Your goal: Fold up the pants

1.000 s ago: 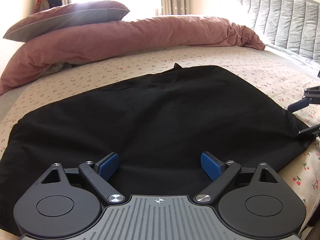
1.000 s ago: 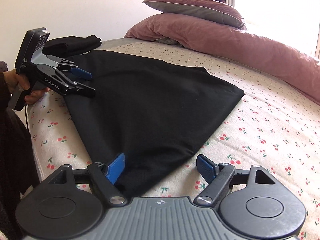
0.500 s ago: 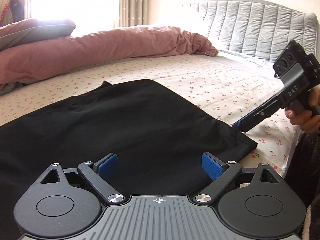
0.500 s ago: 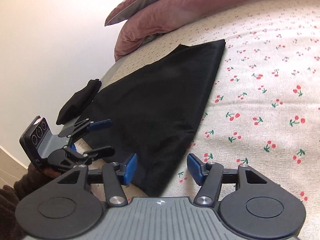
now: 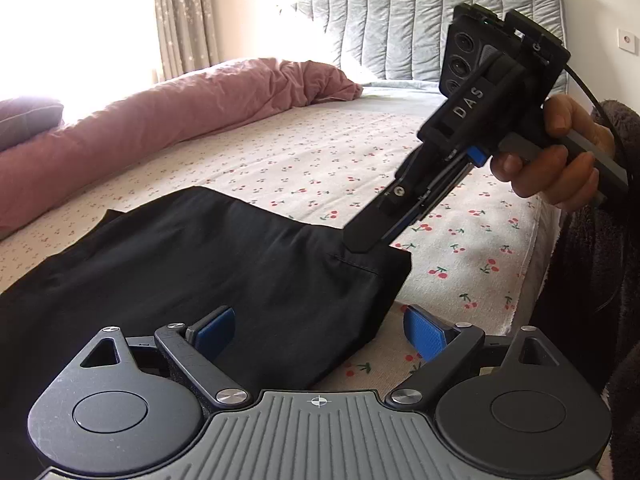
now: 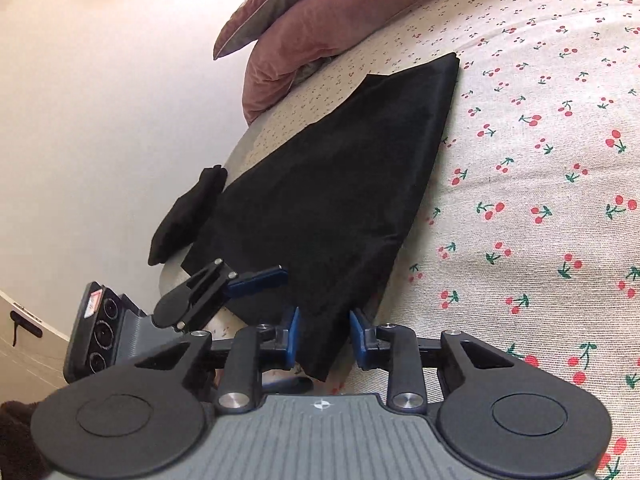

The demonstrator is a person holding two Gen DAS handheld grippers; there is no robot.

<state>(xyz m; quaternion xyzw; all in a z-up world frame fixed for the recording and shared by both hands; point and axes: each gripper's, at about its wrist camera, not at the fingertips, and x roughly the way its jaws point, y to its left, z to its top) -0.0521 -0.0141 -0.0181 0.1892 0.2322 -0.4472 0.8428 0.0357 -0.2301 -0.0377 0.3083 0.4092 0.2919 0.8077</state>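
A pair of plain black, smooth-woven pants (image 5: 192, 280) lies spread flat on a bed sheet (image 5: 320, 160) of cream cotton printed with small red cherries. In the left wrist view the dark cloth fills the lower left and middle of the frame, with soft creases running toward a stitched corner at centre right. In the right wrist view the same pants (image 6: 340, 184) form a long wedge from the upper middle down to the bottom centre.

The right gripper (image 6: 323, 340), black with blue pads, sits at the bottom centre of its own view. Its jaws are closing with the near corner of the pants between them; a narrow gap shows beside each pad, so the cloth is not yet pinched. A hand (image 5: 560, 160) at the right of the left wrist view holds this tool.

The left gripper (image 5: 320, 328) is released, its blue pads wide apart at the bottom of its view, one over the black cloth and one over the sheet, straddling the near edge.

The far and right sides of the pants border bare sheet, giving open room toward the upper right. A rumpled dusty-pink duvet (image 5: 160, 128) runs along the far side, well apart. A small folded black cloth bundle (image 6: 188, 216) lies just beside the pants at the mattress edge, left of centre.
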